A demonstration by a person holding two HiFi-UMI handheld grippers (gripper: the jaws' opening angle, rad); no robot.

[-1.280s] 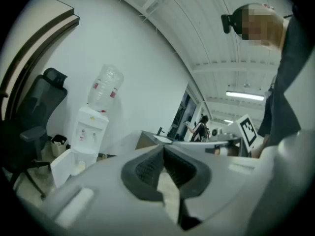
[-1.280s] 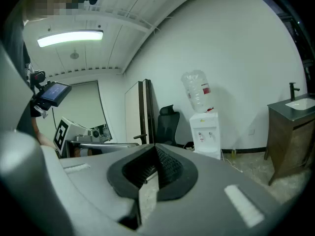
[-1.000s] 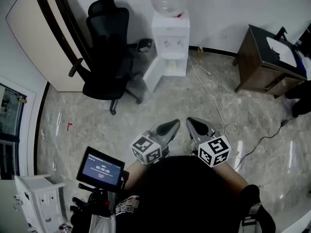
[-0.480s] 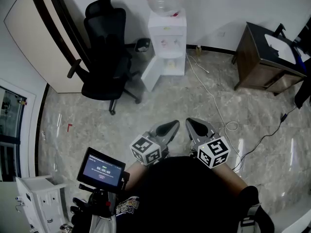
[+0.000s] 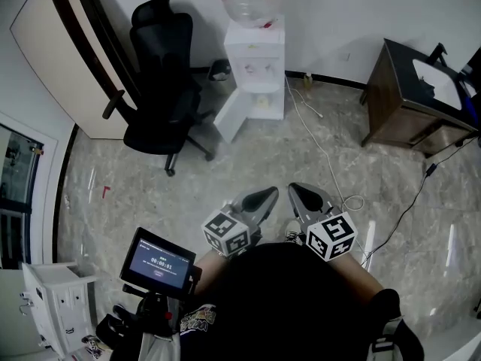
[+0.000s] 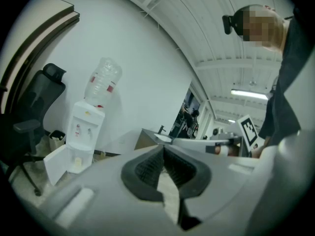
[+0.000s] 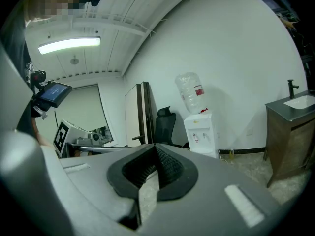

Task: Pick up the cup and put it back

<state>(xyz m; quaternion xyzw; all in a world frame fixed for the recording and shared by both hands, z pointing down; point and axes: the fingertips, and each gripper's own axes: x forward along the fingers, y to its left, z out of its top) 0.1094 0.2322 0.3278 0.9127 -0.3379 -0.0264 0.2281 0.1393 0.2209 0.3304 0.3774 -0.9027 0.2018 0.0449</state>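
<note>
1. While both tools are held close to the body, treat the step in hand as the approach: the left tool [image 5: 263, 198] and the right tool [image 5: 299, 194] hang side by side over the floor [image 5: 248, 164], well apart from anything to grasp.
2. Tool state: in each gripper view the jaws meet at the tips with nothing between them. Both tools are closed and empty.
3. Cup location: no cup can be identified with certainty. A small pale object [image 5: 261, 102] stands in the lower compartment of the dispenser [image 5: 255, 59], whose door [image 5: 228, 117] stands open. It may be the cup but is too small to confirm. The pick-up appears not yet begun.
4. Walk to the dispenser over bare floor. Stay clear of the chair [image 5: 161, 89] at its left in the head view. Also avoid the cable [image 5: 323, 145] trailing at its right, a likely trip hazard.
5. Open the jaws of the grasping tool before it enters the compartment, where door and walls leave little room.
6. Bring that tool in roughly level, one jaw to each side of the cup wall, and close gently. A light cup would likely deform or tip under a hard squeeze.
7. Hold the idle tool back, clear of the door.
</note>
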